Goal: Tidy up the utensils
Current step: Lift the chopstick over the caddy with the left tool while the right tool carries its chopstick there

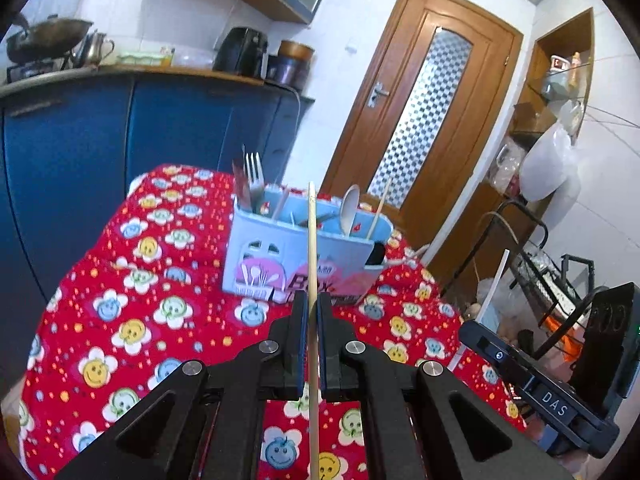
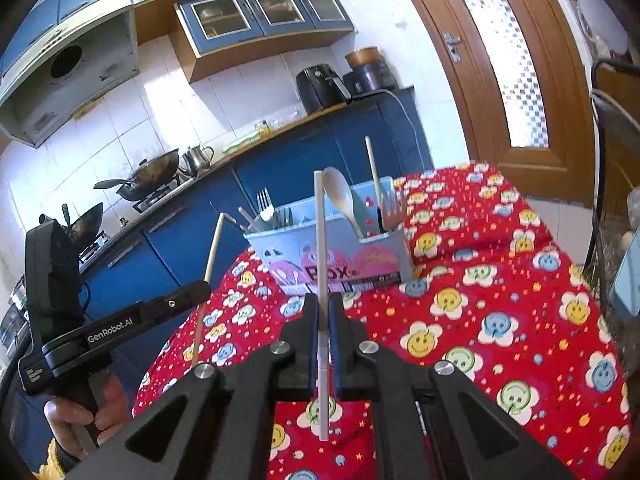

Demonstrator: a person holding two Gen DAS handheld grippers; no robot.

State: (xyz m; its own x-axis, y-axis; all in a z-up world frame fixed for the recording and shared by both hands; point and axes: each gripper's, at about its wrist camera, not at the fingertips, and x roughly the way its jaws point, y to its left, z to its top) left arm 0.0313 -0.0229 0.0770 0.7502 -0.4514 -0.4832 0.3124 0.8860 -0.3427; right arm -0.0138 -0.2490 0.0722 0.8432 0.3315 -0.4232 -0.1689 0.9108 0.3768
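Observation:
My left gripper (image 1: 312, 304) is shut on a thin wooden chopstick (image 1: 312, 248) that stands upright between its pads, above the red flowered tablecloth (image 1: 132, 320). My right gripper (image 2: 323, 304) is shut on a pale grey chopstick (image 2: 320, 240), also upright. Ahead of both stands a light-blue utensil box (image 1: 280, 256) (image 2: 344, 256) holding forks, a pale spoon (image 2: 340, 196), a brown fork and another chopstick. In the right wrist view the left gripper's black body (image 2: 132, 320) shows at the left with its wooden chopstick (image 2: 212, 248) and a hand (image 2: 76, 420) on the handle.
Blue kitchen cabinets (image 1: 120, 140) with a wok (image 1: 44, 38), a kettle and an air fryer (image 1: 242, 52) run behind the table. A wooden door (image 1: 424, 120) stands at the right. Shelves, bags and a wire rack (image 1: 552, 280) crowd the floor beside the table's right edge.

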